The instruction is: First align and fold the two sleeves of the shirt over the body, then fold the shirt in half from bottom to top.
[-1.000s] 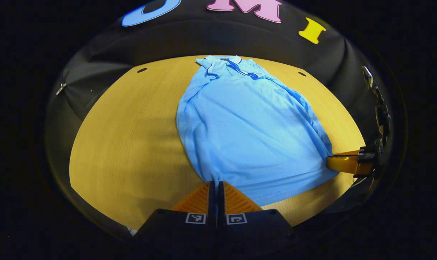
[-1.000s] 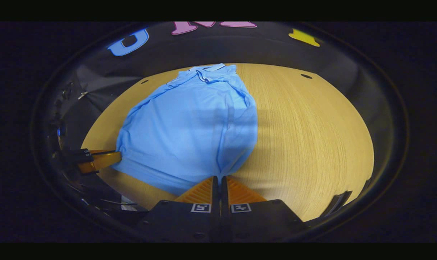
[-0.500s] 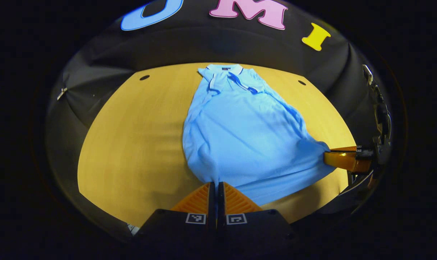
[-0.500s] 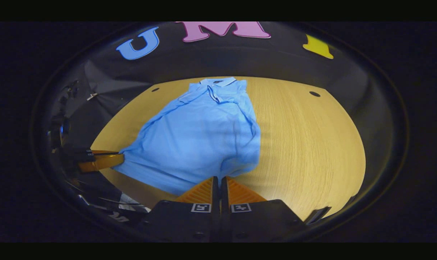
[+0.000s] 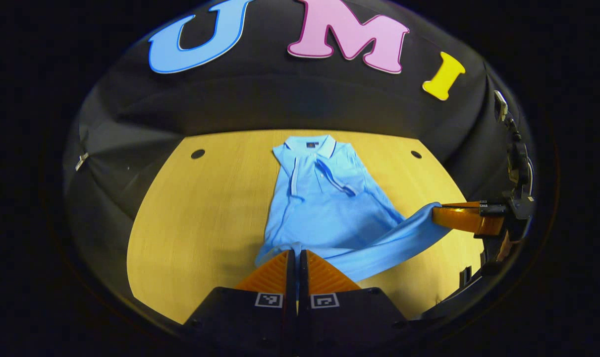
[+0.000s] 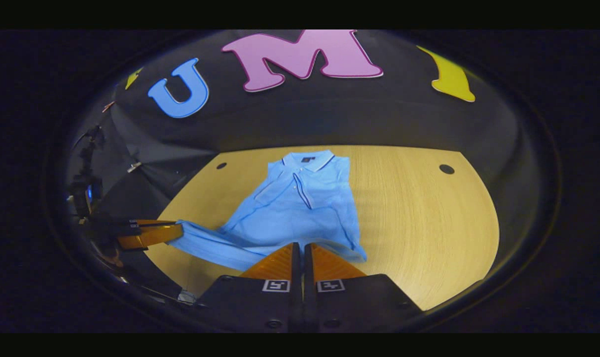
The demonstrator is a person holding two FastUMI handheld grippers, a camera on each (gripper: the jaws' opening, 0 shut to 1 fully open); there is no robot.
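Your left claw (image 5: 297, 255) and right claw (image 6: 301, 249) each pinch the light blue polo shirt's (image 5: 324, 198) hem tight, lifted above the wooden counter (image 5: 205, 223).

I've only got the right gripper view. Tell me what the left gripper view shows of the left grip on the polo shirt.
Observer: The left gripper has its fingers closed together on a bunched bottom-hem corner of the polo shirt.
Operator: Now report the right gripper from the side.
Observer: The right gripper pinches the other hem corner. The hem hangs in a band between the two grippers, apparently raised off the wooden table.
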